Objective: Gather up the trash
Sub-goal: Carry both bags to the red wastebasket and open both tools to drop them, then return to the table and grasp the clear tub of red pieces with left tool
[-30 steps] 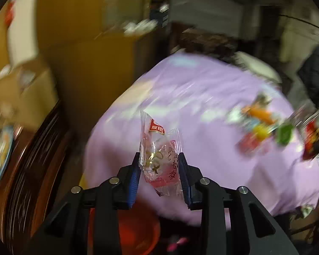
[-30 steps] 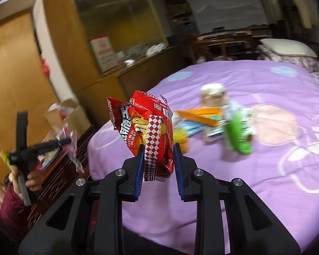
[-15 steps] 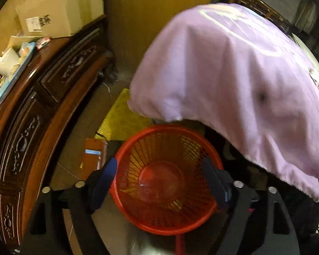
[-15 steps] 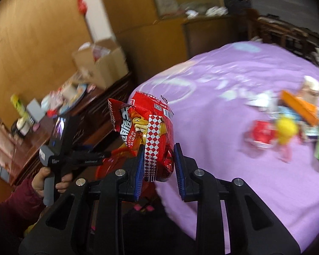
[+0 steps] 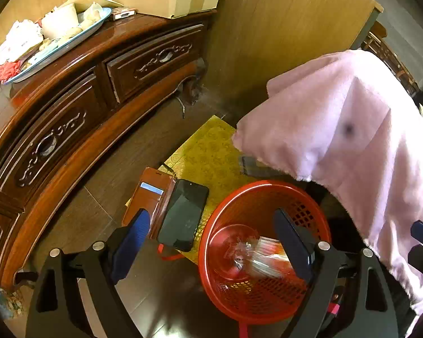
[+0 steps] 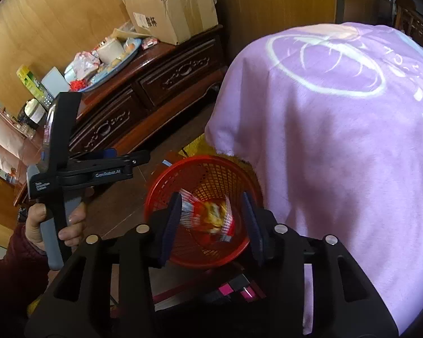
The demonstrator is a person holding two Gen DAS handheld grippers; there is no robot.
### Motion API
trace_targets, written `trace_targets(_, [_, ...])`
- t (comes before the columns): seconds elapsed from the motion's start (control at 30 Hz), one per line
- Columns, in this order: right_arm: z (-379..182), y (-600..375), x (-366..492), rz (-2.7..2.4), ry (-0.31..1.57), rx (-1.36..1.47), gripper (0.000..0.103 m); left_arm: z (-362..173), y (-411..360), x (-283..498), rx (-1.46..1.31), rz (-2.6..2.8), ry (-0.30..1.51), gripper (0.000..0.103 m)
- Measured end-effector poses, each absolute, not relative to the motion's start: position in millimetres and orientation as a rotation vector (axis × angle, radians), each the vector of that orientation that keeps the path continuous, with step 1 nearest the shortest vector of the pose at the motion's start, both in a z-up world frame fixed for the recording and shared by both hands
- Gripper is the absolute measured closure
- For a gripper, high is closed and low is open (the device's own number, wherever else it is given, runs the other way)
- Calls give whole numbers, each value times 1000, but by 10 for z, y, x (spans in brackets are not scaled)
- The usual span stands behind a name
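- Our left gripper (image 5: 211, 242) has just been opening; its jaws stand wide, nothing between them.
- Our right gripper (image 6: 213, 219) has just been opening, and the red snack packet (image 6: 211, 214) lies blurred between its pads above the red mesh basket (image 6: 160, 194).
- We see a clear candy wrapper (image 5: 256, 256) inside the basket.

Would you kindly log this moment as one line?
left gripper: open, empty | right gripper: just opened, red snack bag dropping | red basket: clear wrapper inside

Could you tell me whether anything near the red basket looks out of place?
Yes: a black smartphone in an open brown wallet case lies on the floor right beside the red plastic mesh basket, partly on a yellow mat, where it could be stepped on.
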State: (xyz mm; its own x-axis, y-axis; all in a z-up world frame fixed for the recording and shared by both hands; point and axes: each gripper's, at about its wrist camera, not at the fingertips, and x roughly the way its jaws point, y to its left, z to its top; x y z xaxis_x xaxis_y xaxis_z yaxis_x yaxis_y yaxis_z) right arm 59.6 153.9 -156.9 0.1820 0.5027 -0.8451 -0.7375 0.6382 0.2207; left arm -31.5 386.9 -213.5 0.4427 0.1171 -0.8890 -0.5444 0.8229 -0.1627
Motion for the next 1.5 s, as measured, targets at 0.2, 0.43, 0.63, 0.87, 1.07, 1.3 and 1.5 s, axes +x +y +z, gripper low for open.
trace_targets(0.2, [-1428,1277,629,829,1028,-189,47,-1958,3677,-299,-355,420,990,15])
trace_targets(0.43, [-1124,773,510,748,895,-130,33,-1601,3364,-270,-318,369,928,15])
trace_targets(0.63, [-879,99,432,654,803,-27,24,-1255,2669,-214,-132,299,875,15])
trace_targets(0.87, [-822,-748,490,453,745,18,17,-966,1784,-53,21,205,827,13])
trace_targets(1.07, [-956,-1525,656,256,709,47,16,-916,1110,260,119,137,823,12])
trace_targets(1.3, [-1300,-2172,894,109,777,135,16,-1056,480,791,178,43,838,12])
trace_targets(1.5, [-1520,-2331,1008,95,804,167,12,-1263,85,1134,206,-33,875,12])
